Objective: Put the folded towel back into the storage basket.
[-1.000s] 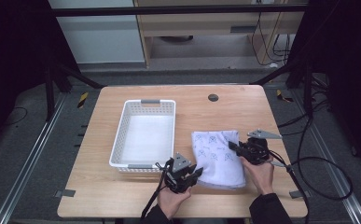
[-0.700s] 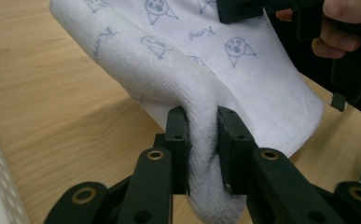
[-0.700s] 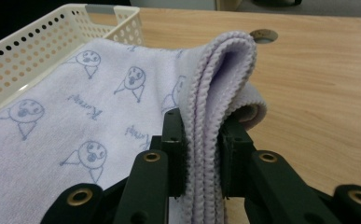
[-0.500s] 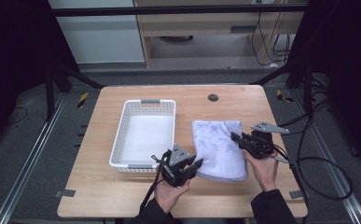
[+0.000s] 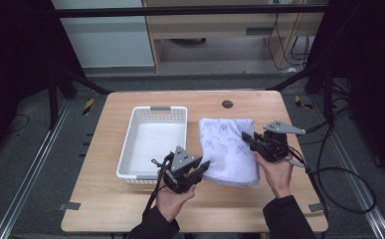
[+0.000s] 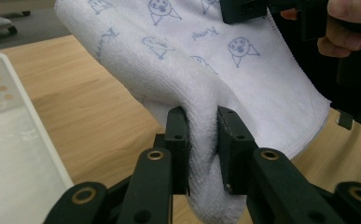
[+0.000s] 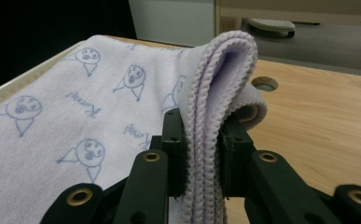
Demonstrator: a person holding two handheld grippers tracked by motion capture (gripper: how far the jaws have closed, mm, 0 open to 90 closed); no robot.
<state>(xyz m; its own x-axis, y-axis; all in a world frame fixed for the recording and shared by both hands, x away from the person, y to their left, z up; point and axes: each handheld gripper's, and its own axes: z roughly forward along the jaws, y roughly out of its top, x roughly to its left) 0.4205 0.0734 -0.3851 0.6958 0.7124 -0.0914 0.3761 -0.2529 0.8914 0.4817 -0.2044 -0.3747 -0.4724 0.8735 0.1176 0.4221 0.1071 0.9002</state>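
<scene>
Here, towel (image 5: 228,149) pinched by left gripper (image 5: 201,168), right gripper (image 5: 247,140), beside basket (image 5: 130,144)

Basket (image 5: 152,142) sits left of centre on the tabletop (image 5: 105,209), the towel (image 5: 227,149) just beside it on the right. Left gripper (image 5: 200,169) is at the towel's near left corner, right gripper (image 5: 249,140) at its right edge. A hole (image 5: 227,104) lies by the far edge.
</scene>
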